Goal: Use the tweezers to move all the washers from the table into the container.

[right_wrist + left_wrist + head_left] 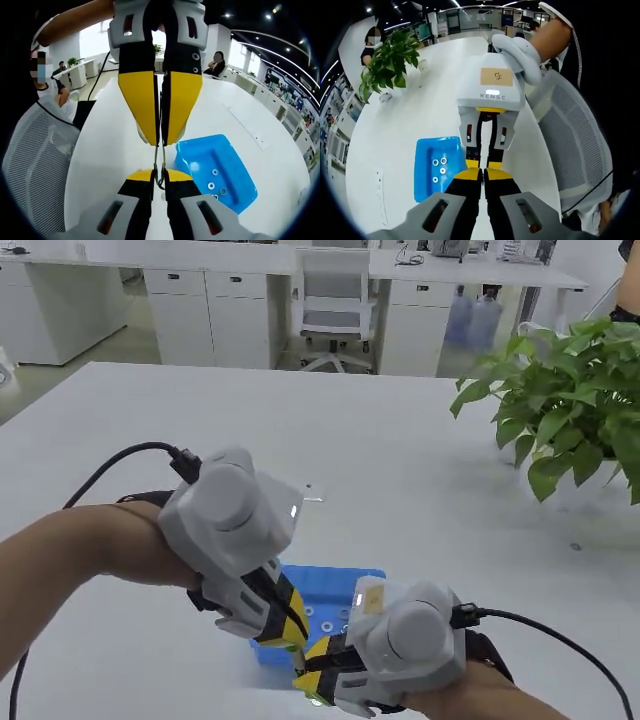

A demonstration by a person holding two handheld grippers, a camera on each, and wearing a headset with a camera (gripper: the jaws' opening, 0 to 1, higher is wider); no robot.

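Note:
A blue container lies on the white table in front of me, with several small washers in it. Both grippers meet tip to tip at its near edge. My left gripper comes in from the upper left, my right gripper from below. Thin metal tweezers run between the two pairs of yellow jaws, and both pairs are shut on them. The container and its washers lie left of my left gripper. Right of my right gripper lie the container and washers.
A potted green plant stands on the table at the right, with a tiny round item near it. A small clear strip lies mid-table. A mesh chair is behind me. Desks and an office chair stand beyond.

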